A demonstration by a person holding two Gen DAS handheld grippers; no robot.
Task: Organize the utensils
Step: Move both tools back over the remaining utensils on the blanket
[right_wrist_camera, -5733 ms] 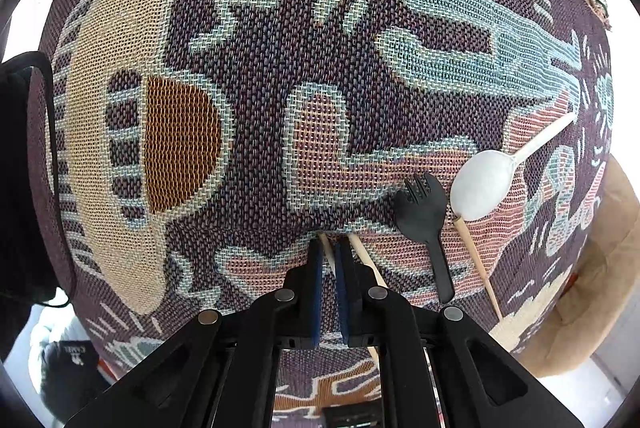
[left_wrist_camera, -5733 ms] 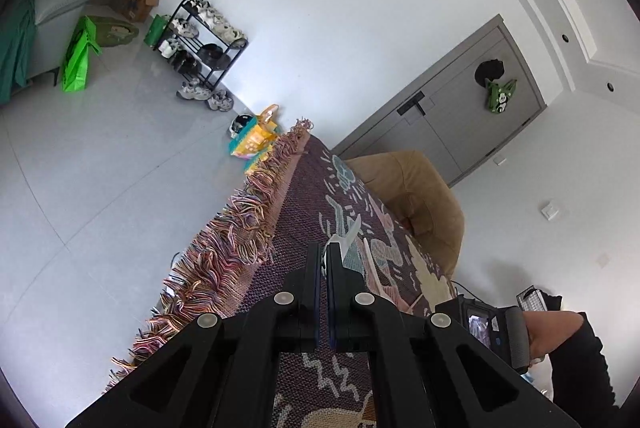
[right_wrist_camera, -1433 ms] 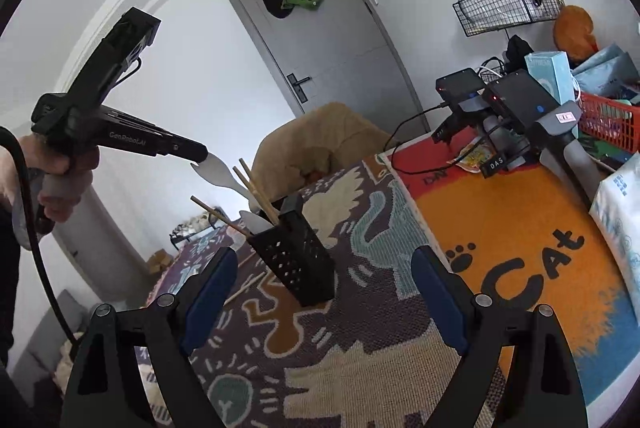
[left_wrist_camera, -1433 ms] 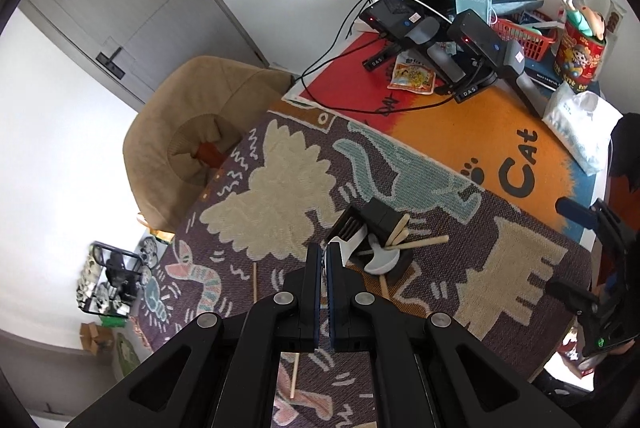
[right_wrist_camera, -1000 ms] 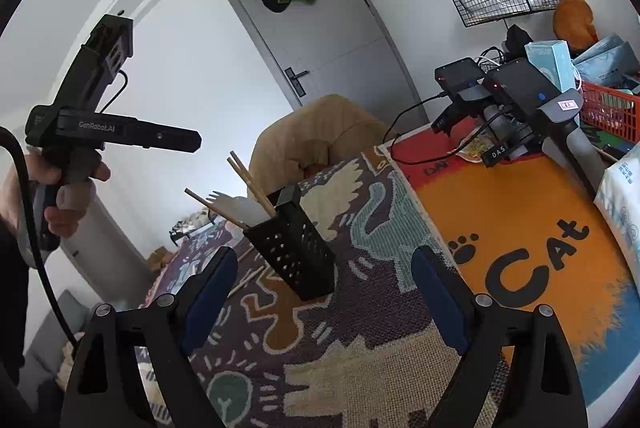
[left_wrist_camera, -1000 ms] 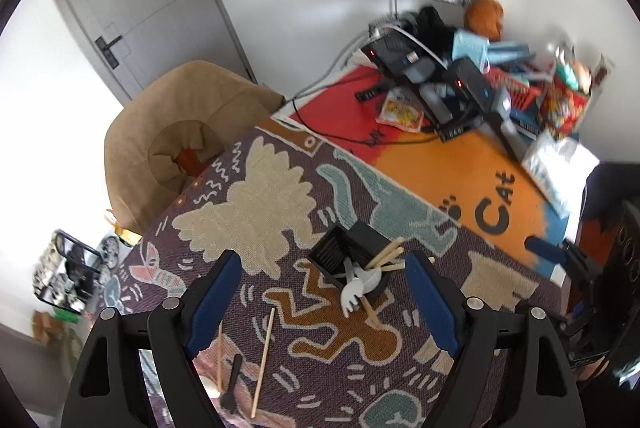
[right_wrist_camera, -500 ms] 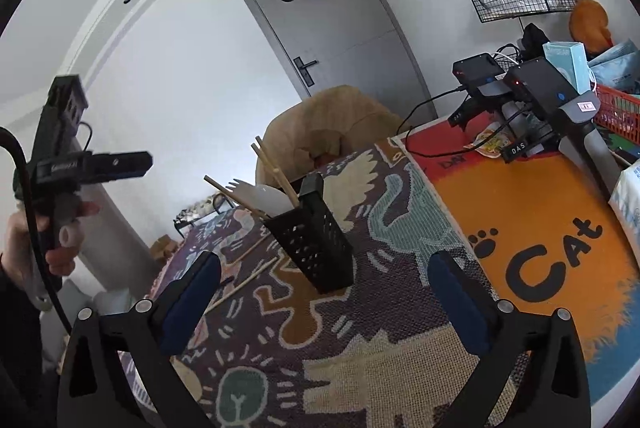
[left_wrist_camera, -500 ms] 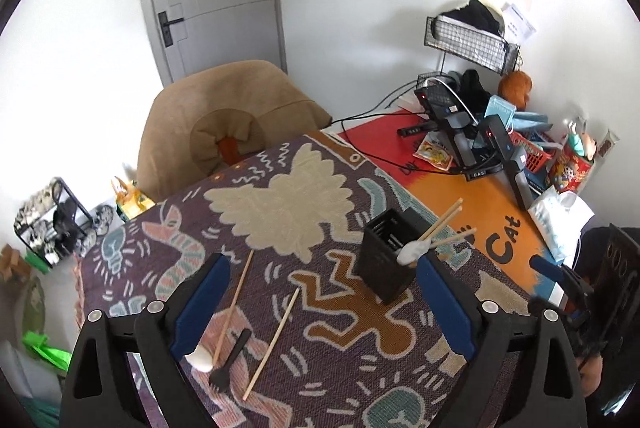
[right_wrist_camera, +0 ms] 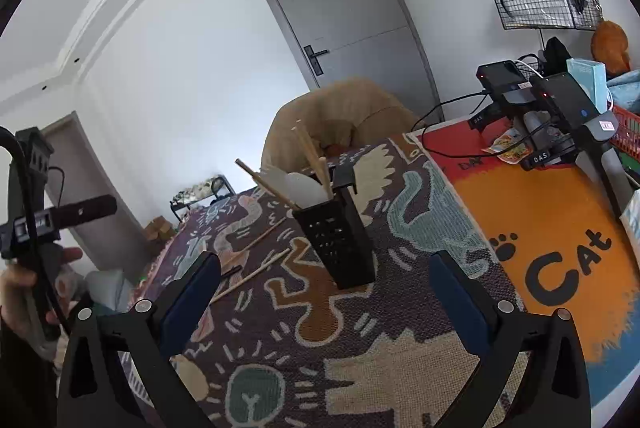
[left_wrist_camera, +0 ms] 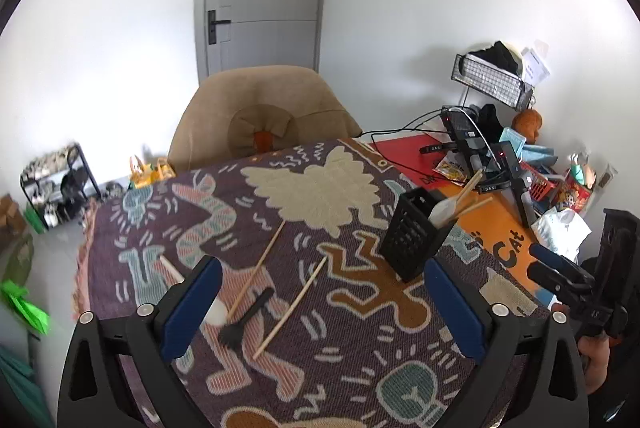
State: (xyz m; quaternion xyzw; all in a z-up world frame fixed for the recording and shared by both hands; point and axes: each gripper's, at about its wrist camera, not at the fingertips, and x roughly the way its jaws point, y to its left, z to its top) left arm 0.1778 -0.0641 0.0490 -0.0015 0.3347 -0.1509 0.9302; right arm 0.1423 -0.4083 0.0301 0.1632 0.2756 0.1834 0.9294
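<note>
The remaining loose utensils lie on the patterned blanket, well apart from the black utensil holder: a black fork, two wooden chopsticks, and a white spoon partly hidden behind the left finger pad of the left gripper. In the left wrist view the fork lies just inside the left pad, tines toward the camera and handle pointing away and to the right; the chopsticks share that diagonal axis, running from near-left to far-right toward the holder. The holder stands upright to the right of the pile and already contains a white spoon and several chopsticks. The left gripper has its jaws spread wide with nothing between them, and hovers above the loose pile, so it is judged the nearer tool for the next pick. The right gripper also has its jaws wide apart and empty; it frames the holder, with the loose pile beyond and to its left. A pick by the left gripper would likely require closing the pads across the utensil's diagonal axis.
</note>
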